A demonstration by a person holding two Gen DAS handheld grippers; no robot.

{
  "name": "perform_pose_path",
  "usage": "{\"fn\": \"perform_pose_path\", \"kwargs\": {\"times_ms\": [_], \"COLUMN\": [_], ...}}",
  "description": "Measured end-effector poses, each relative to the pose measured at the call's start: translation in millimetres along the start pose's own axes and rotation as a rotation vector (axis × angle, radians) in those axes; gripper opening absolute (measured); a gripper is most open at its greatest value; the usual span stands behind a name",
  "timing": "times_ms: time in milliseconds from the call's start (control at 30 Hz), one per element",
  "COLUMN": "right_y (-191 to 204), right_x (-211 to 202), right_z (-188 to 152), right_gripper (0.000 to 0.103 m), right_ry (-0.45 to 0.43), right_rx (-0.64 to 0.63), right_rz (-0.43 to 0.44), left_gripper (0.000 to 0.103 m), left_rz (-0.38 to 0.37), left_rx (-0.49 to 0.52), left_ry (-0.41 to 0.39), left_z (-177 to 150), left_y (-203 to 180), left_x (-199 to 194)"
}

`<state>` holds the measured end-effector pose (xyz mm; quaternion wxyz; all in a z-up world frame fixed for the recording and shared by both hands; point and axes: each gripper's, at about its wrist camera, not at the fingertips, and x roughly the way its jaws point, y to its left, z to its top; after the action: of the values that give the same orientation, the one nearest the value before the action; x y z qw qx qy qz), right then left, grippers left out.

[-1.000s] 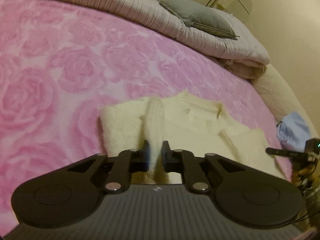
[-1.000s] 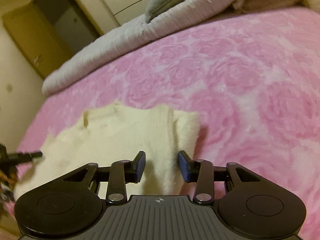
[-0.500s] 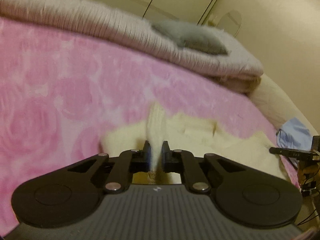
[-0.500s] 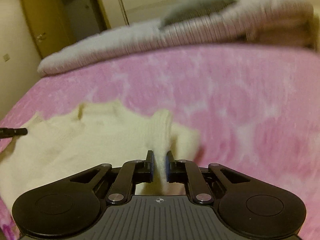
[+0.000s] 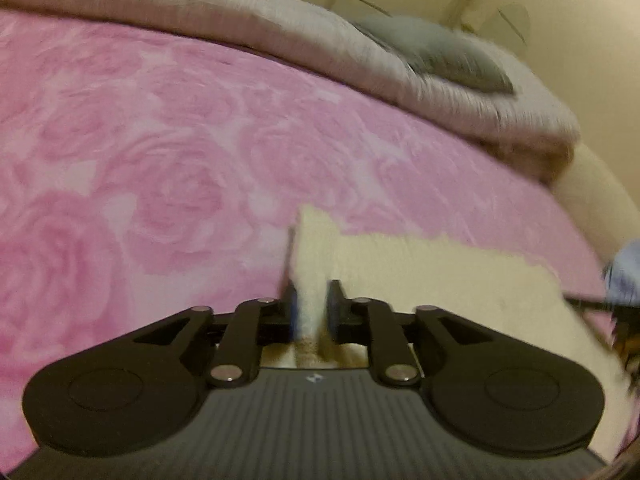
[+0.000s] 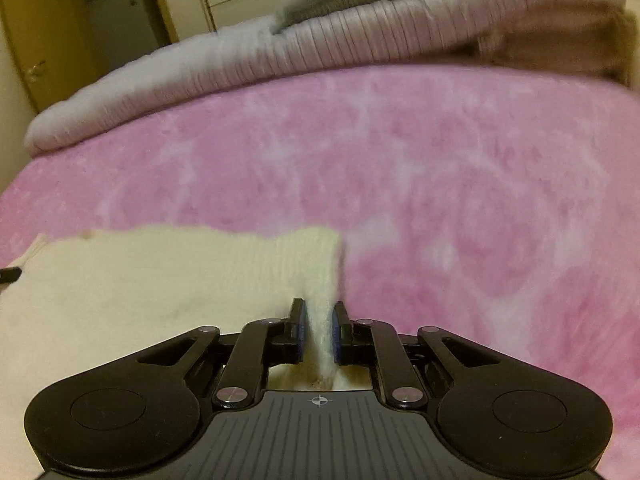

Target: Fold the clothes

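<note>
On the pink bed (image 5: 168,152), the cream sweater (image 5: 440,276) lies just ahead of each hand-held gripper: left (image 5: 311,304) and right (image 6: 319,330) jaws, opening, each pinch a fold.

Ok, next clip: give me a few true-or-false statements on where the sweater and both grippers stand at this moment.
1. The cream sweater lies on a pink rose-patterned blanket. True.
2. The left gripper has nothing between its fingers. False: a fold of the sweater sits between them, though the jaws are opening.
3. The right gripper has sweater fabric between its fingers. True; its jaws are opening too.
4. A grey pillow rests on the folded quilt at the far edge of the bed. True.
5. The sweater is dark blue. False: it is cream.
6. The sweater hangs over a chair. False: it lies on the bed.
</note>
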<state>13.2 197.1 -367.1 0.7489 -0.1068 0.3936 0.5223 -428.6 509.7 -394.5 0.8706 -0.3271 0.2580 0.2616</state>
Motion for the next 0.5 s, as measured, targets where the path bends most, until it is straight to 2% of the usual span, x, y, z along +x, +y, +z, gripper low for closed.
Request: {"fn": "perform_pose_path", "kwargs": {"times_ms": [67, 100, 200, 300, 400, 433, 467, 500], "right_y": [-12, -19, -20, -21, -11, -7, -4, 1], "right_x": [-11, -18, -29, -38, -19, -12, -8, -6], "right_z": [3, 4, 5, 6, 6, 6, 4, 2], "right_gripper": [0.029, 0.034, 0.044, 0.047, 0.047, 0.046, 0.037, 0.010], "right_ry": [-0.001, -0.007, -0.023, -0.040, -0.015, -0.006, -0.003, -0.010], "right_rx": [0.084, 0.132, 0.148, 0.159, 0.108, 0.092, 0.069, 0.023], "right_rz": [0.037, 0.056, 0.078, 0.097, 0.069, 0.062, 0.072, 0.083], "left_gripper": [0.018, 0.020, 0.028, 0.029, 0.028, 0.027, 0.012, 0.008], "left_rz": [-0.024, -0.037, -0.070, -0.059, -0.042, -0.031, -0.026, -0.022], "left_rx": [-0.077, -0.115, -0.174, -0.159, -0.095, -0.063, -0.022, 0.018], "left_ry": [-0.010, -0.015, -0.020, 0.011, 0.056, 0.067, 0.059, 0.050], "left_z": [0, 0, 1, 6, 10, 11, 12, 12], "left_y": [11, 17, 25, 19, 6, 1, -3, -8], "left_x": [-11, -17, -31, -21, -3, 4, 5, 6]}}
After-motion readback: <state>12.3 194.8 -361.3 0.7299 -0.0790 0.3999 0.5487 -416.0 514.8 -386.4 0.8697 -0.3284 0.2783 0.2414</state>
